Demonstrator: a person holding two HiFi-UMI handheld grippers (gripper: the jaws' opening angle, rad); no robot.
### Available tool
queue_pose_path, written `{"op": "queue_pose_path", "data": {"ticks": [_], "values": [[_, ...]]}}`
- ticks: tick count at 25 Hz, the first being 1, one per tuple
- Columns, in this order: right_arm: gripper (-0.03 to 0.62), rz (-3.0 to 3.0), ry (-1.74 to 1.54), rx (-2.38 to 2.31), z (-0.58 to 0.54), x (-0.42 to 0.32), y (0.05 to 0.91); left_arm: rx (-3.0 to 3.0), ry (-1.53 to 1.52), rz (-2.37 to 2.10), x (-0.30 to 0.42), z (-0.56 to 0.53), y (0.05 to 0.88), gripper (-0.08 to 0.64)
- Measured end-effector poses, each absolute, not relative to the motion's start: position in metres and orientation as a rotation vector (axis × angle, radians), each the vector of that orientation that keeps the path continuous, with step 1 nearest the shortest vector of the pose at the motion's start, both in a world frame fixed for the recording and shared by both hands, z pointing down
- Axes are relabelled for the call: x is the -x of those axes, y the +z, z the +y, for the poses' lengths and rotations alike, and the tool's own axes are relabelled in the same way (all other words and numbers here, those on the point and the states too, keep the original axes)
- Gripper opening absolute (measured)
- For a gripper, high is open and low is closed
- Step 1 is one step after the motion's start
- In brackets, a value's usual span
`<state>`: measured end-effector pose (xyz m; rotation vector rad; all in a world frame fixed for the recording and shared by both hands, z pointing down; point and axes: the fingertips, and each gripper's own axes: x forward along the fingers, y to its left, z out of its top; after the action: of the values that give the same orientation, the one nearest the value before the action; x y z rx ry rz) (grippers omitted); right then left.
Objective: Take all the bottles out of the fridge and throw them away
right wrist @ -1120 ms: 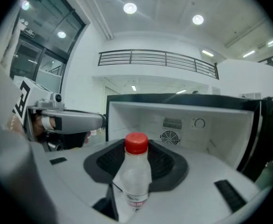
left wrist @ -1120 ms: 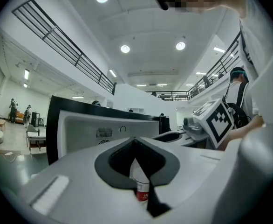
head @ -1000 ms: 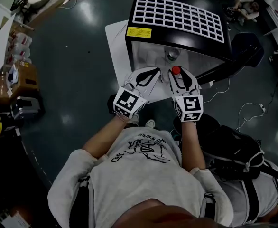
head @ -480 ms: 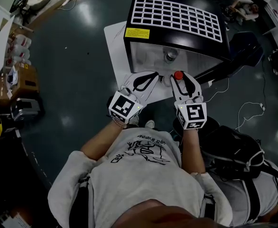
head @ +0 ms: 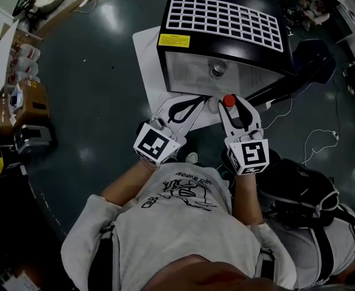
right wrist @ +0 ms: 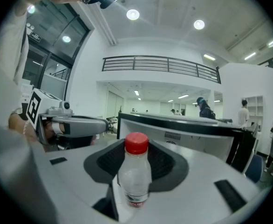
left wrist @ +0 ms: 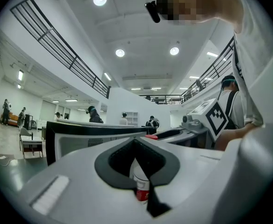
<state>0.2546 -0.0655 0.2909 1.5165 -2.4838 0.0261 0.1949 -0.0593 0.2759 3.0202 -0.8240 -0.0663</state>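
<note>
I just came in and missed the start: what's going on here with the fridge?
A person stands at a small open fridge with a gripper in each hand. The right gripper is closed on a clear red-capped bottle, held upright at the fridge's front. A second bottle with a red label shows between the left gripper's jaws; whether they grip it is unclear. What looks like another bottle stands inside the fridge.

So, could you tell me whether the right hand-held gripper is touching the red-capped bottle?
Touching. The right gripper view shows the red-capped bottle standing upright between the jaws of the right hand-held gripper, its lower body pinched where they converge.
</note>
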Motion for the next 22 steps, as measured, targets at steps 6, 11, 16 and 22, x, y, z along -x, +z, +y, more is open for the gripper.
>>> {"op": "queue_pose_path", "data": {"ticks": [6, 11, 16, 22], "values": [[0.153, -2.501, -0.001, -1.504, -0.054, -0.254, 0.277, -3.026, -0.095, -0.82, -0.196, -0.048, 0.271, 0.008], [0.153, -2.518, 0.002, -1.493, -0.049, -0.256, 0.273, -2.974, -0.063, -0.849, -0.197, -0.042, 0.266, 0.008], [0.153, -2.545, -0.004, -1.455, -0.042, -0.255, 0.269, -2.97, -0.064, -0.884, -0.199, -0.034, 0.264, 0.008], [0.153, -2.575, -0.013, -1.394, -0.036, -0.256, 0.27, -2.957, -0.062, -0.949, -0.202, -0.025, 0.266, 0.008]]}}
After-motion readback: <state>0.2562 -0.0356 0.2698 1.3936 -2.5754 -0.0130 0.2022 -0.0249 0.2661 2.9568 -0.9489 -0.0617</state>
